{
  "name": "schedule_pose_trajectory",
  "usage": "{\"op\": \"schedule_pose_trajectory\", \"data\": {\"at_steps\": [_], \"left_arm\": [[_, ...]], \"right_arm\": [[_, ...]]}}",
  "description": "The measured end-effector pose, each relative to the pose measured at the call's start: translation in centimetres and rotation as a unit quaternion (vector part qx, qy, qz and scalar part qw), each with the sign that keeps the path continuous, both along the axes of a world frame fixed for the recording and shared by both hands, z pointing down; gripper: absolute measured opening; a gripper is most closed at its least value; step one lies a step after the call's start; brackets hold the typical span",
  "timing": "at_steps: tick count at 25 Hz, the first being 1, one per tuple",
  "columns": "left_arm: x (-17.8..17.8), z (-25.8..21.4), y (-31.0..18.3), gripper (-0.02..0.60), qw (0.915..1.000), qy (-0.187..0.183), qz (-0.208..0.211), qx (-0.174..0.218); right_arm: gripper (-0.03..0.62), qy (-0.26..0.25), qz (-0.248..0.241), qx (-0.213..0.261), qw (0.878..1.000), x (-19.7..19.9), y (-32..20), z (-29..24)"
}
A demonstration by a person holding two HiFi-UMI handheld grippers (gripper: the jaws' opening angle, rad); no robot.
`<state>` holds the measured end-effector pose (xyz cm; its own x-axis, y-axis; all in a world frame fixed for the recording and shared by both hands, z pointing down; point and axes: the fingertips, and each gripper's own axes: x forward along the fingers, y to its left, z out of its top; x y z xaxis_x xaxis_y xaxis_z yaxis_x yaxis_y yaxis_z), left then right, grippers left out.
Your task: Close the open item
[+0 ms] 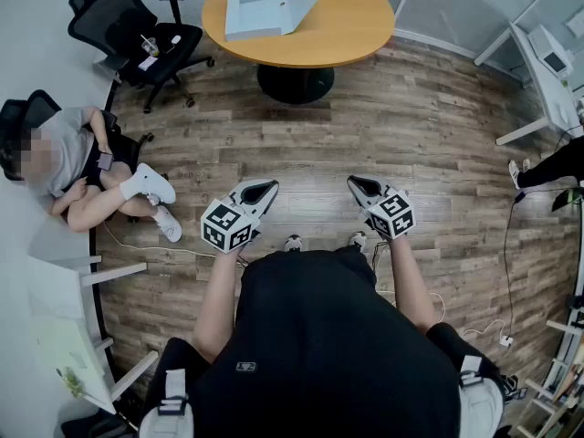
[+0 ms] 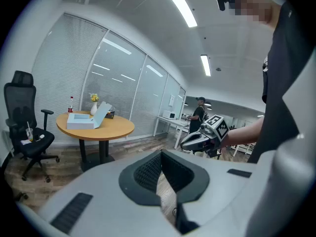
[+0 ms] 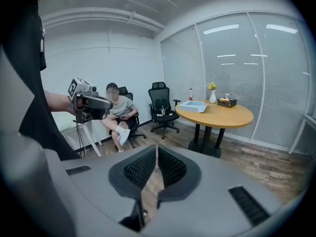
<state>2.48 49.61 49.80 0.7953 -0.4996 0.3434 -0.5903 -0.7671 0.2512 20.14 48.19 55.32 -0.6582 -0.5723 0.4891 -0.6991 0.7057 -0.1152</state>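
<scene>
An open white box [image 1: 265, 12] with its lid raised lies on the round wooden table [image 1: 347, 35] at the far side of the room. The left gripper view shows the box [image 2: 83, 120] on the table, and the right gripper view shows the same box [image 3: 193, 106]. Both grippers are held out in front of the person's body, well short of the table. My left gripper [image 1: 261, 191] is shut with nothing in it, its pads meeting [image 2: 161, 152]. My right gripper [image 1: 361, 187] is also shut and empty [image 3: 157, 147]. Each gripper appears in the other's view.
A person [image 1: 82, 167] sits on a chair at the left wall. A black office chair [image 1: 137, 26] stands beside the table. White desks stand at the right [image 1: 547, 71] and lower left [image 1: 64, 290]. A cable [image 1: 502, 272] trails across the wooden floor.
</scene>
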Motion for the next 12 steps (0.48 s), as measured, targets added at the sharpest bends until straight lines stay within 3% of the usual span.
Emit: {"op": "schedule_pose_trajectory", "data": {"at_steps": [12], "left_arm": [[-1.9,0.7,-1.5,0.006,0.9999,0.005,0.011,-0.003]], "right_arm": [[0.011,0.006,-0.002,-0.002,1.0,-2.1,-1.2,1.1]]}}
